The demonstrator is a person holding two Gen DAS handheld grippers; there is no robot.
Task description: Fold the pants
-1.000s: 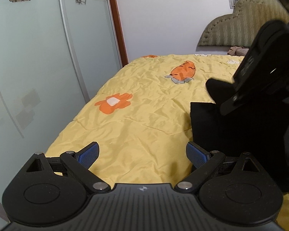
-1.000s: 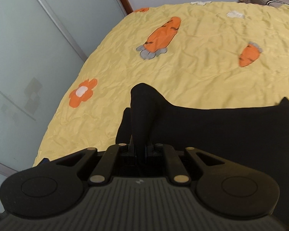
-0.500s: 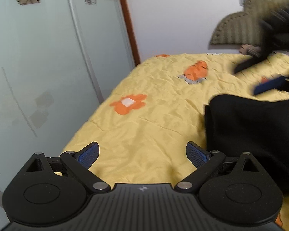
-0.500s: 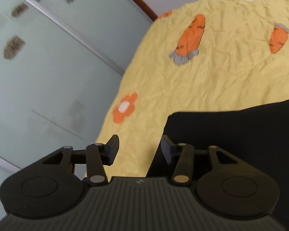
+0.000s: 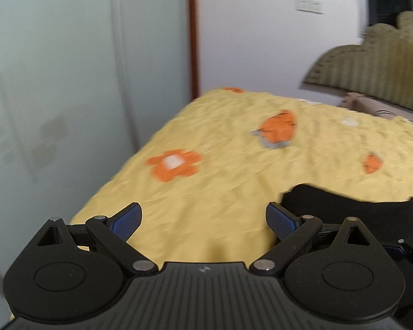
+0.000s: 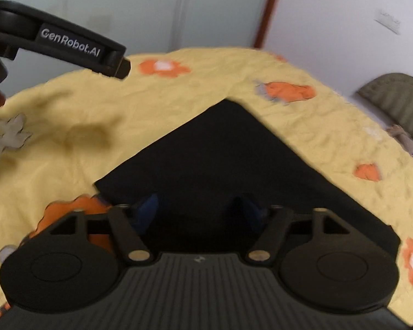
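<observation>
A bed with a yellow sheet [image 6: 179,115] fills the room beside frosted sliding doors [image 5: 69,82]. Nearest, the right gripper [image 6: 198,209] hangs over the black pants [image 6: 220,159], its fingers [image 6: 148,206] opening with only flat cloth beneath them, nothing pinched, probably so the fold can settle. The pants lie folded on the sheet's near part. The left gripper [image 5: 203,220] stands wide open and empty above bare sheet, left of the pants. Farther off is a padded headboard [image 5: 371,77].

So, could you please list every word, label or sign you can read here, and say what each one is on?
"GenRobot.AI": white lettering on the side of the left gripper, seen from the right wrist.
A small logo on each gripper's ribbed body is too small to read.
Nothing else legible; the bedsheet has only pictures.
</observation>
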